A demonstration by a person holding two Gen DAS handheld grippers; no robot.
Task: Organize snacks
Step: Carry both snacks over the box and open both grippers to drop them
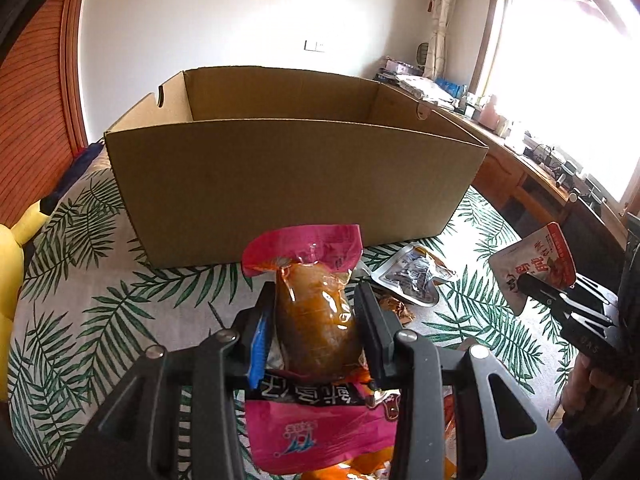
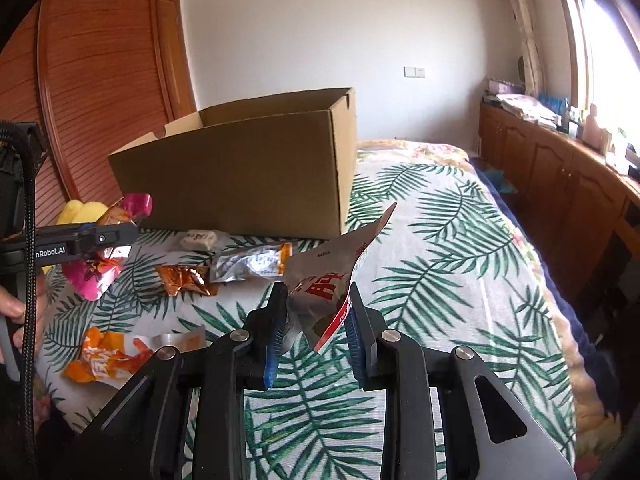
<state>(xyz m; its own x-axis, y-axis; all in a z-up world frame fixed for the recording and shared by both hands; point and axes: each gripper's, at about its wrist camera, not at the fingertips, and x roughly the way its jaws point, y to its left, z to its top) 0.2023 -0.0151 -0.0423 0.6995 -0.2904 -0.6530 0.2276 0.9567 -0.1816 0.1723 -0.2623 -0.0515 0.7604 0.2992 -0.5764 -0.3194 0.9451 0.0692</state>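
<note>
1. Left wrist view: the left gripper [image 1: 316, 304] is closed on a pink-ended clear plastic pouch holding an orange-brown snack [image 1: 314, 312], its fingers pressing the pouch's sides and holding it above the bedspread.
2. Beyond the pouch stands the open brown cardboard box [image 1: 288, 176] on the green palm-leaf bedspread [image 1: 80, 312]; the box's inside floor is hidden behind its near wall, so what it holds cannot be told.
3. A silver foil snack packet [image 1: 412, 280] lies on the bedspread near the box's front wall, and at the right edge the right gripper [image 1: 536, 284] holds a silver-and-red foil packet [image 1: 532, 260] in the air.
4. Right wrist view: the right gripper [image 2: 318, 308] pinches the silver-and-red foil packet [image 2: 332, 280] between its fingers, the packet tilted and crumpled.
5. Loose on the bedspread [image 2: 440, 240] are an orange crinkled wrapper [image 2: 184, 280], a silver packet [image 2: 248, 264], a small white packet [image 2: 200, 239] just beside the box [image 2: 240, 184], and an orange-and-white bag [image 2: 108, 356].
6. Judged step: both packets are picked up and await delivery to the box.
7. Next, each gripper must rise over the near wall, then release inside.
</note>
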